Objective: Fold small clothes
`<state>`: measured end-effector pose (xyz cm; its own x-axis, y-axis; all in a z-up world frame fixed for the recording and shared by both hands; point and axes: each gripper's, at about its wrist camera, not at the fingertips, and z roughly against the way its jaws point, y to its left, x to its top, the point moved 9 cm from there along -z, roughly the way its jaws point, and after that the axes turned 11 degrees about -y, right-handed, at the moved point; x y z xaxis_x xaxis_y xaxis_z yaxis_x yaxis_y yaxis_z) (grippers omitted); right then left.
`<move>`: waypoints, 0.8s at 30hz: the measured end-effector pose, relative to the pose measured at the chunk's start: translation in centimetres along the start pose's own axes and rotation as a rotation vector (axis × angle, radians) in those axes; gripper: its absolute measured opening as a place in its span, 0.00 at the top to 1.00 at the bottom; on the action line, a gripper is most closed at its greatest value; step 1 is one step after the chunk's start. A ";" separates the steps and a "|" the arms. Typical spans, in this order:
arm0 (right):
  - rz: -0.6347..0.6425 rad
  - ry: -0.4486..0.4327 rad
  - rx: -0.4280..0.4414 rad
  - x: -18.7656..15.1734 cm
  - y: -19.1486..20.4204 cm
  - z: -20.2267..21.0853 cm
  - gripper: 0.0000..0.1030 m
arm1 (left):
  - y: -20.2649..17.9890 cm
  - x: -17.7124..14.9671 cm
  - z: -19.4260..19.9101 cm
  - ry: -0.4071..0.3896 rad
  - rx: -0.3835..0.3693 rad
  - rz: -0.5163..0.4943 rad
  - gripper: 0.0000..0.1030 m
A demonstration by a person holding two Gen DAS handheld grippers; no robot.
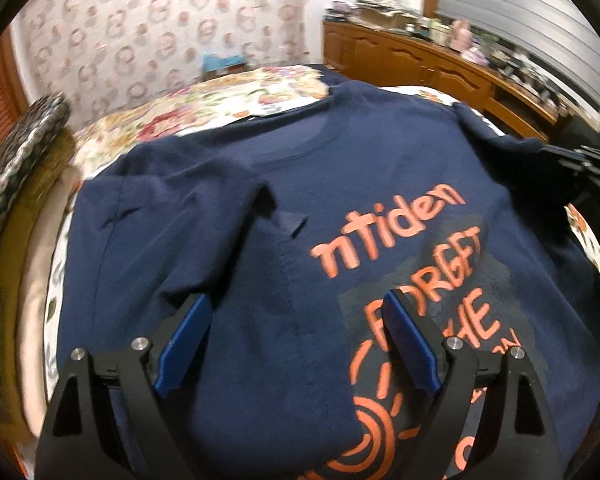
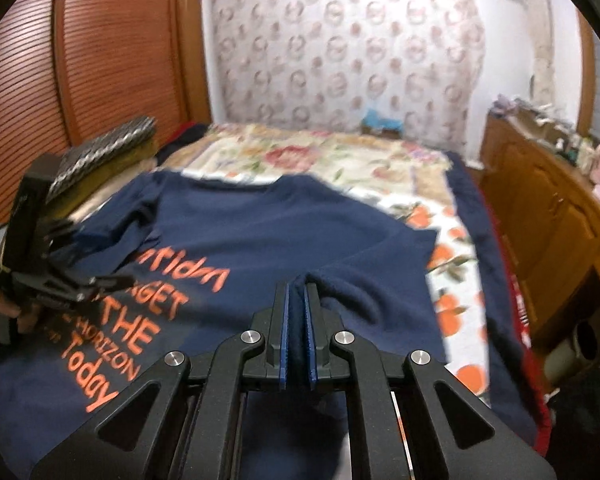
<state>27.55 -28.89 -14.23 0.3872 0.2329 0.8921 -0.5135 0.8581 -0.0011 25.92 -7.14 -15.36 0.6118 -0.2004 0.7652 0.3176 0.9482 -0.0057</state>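
Observation:
A navy T-shirt (image 1: 300, 184) with orange lettering lies front up on the bed. Its left sleeve (image 1: 204, 196) is folded in over the chest. My left gripper (image 1: 294, 300) hovers open just above the lower front, and nothing sits between its blue pads (image 1: 188, 328). In the right wrist view the shirt (image 2: 260, 232) spreads to the left, and my right gripper (image 2: 297, 290) is shut on a raised fold of its navy cloth at the right side. The left gripper (image 2: 100, 280) shows at that view's left edge, held by a hand. The right gripper (image 1: 560, 158) appears at the shirt's right sleeve.
A floral bedspread (image 1: 220, 100) covers the bed under the shirt. Stacked cushions (image 1: 20, 140) lie along the left side by louvred wooden doors (image 2: 100, 60). A wooden dresser (image 1: 420, 64) with clutter on top runs along the right. A patterned curtain (image 2: 340, 52) hangs at the back.

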 end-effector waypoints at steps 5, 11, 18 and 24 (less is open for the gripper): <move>-0.045 0.009 -0.028 -0.7 -0.8 0.5 0.76 | -1.5 3.3 1.2 -0.153 -0.012 -0.084 0.15; -0.054 -0.060 -0.111 1.2 -3.3 2.7 0.67 | -2.2 6.1 1.0 -0.230 -0.044 -0.096 0.15; -0.066 -0.104 -0.196 2.5 -6.6 4.5 0.62 | -2.2 10.0 2.5 -0.297 -0.050 -0.165 0.15; -0.074 -0.018 -0.231 -0.1 -8.9 2.4 0.62 | -3.2 13.6 1.9 -0.334 -0.093 -0.206 0.15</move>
<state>30.24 -37.66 -13.24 0.4024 0.1587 0.9016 -0.2943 0.9550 -0.0368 31.85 -12.44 -3.67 0.2648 -0.2782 0.9233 0.4824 0.8673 0.1230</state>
